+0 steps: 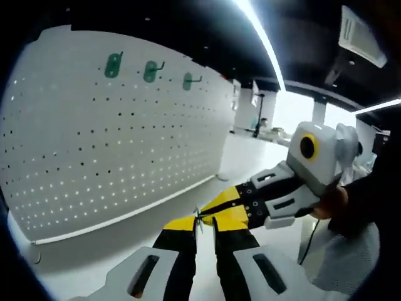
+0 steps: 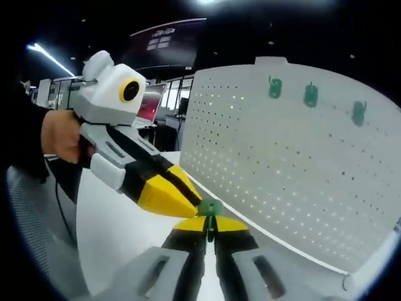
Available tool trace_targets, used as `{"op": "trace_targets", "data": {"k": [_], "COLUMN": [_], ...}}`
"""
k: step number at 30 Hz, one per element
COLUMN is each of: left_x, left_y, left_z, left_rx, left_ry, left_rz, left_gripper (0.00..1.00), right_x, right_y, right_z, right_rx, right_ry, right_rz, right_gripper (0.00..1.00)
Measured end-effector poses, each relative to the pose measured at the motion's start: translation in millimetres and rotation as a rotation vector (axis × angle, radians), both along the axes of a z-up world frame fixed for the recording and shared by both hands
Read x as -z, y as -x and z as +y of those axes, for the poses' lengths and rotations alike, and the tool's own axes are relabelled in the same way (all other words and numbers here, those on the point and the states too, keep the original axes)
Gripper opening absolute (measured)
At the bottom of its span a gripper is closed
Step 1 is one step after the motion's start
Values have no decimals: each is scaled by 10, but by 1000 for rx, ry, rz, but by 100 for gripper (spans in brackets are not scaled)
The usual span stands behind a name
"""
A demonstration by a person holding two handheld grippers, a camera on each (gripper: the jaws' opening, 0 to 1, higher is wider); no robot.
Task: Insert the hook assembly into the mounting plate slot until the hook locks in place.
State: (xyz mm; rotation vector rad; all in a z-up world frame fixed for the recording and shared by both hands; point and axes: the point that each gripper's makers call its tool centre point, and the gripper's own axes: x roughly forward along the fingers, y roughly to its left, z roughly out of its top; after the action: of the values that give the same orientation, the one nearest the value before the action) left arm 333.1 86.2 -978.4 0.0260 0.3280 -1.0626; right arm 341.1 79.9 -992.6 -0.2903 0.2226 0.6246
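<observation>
A small green mounting plate (image 2: 210, 207) sits pinched at the tips of my right gripper (image 2: 210, 222), which is shut on it. My left gripper (image 1: 200, 226) is shut on a thin metal hook (image 1: 199, 217) at its yellow tips. The two grippers meet tip to tip. In the right gripper view the left gripper (image 2: 193, 205) comes in from the left and touches the green plate. In the left gripper view the right gripper (image 1: 212, 209) reaches in from the right. The joint between hook and plate is hidden by the tips.
A white pegboard (image 1: 125, 144) (image 2: 301, 163) stands upright on the white table (image 2: 119, 226), carrying three green hooks (image 1: 151, 71) (image 2: 310, 95) along its top. A person's hand (image 2: 59, 135) holds the left gripper. Office desks and monitors lie behind.
</observation>
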Motion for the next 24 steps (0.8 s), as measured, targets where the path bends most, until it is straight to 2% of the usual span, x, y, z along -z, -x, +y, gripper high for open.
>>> {"op": "trace_targets", "data": {"k": [1,3,4,8,20,24], "left_x": [-43,-72,-126,-246,-344,-341], "left_y": [-3,5,11,31,-15,26], "left_z": [-9,-16,-33,-56,-44,-82], "left_rx": [8,23,44,64,44,71], "left_ry": [8,8,12,5,38,40], "left_rz": [-39,-75,-135,-271,-325,-342], "left_gripper": [12,11,9,9,27,41], "right_x": [-5,-10,-8,-16,-33,-18], "right_y": [-4,-13,-16,-34,-73,-79], "right_z": [-9,-28,-39,-82,-185,-209], "right_rx": [5,15,20,39,82,92], "right_ry": [0,3,4,1,-24,-22], "right_rz": [-2,-7,-8,-13,-15,-12], "right_gripper": [1,1,1,1,1,1]}}
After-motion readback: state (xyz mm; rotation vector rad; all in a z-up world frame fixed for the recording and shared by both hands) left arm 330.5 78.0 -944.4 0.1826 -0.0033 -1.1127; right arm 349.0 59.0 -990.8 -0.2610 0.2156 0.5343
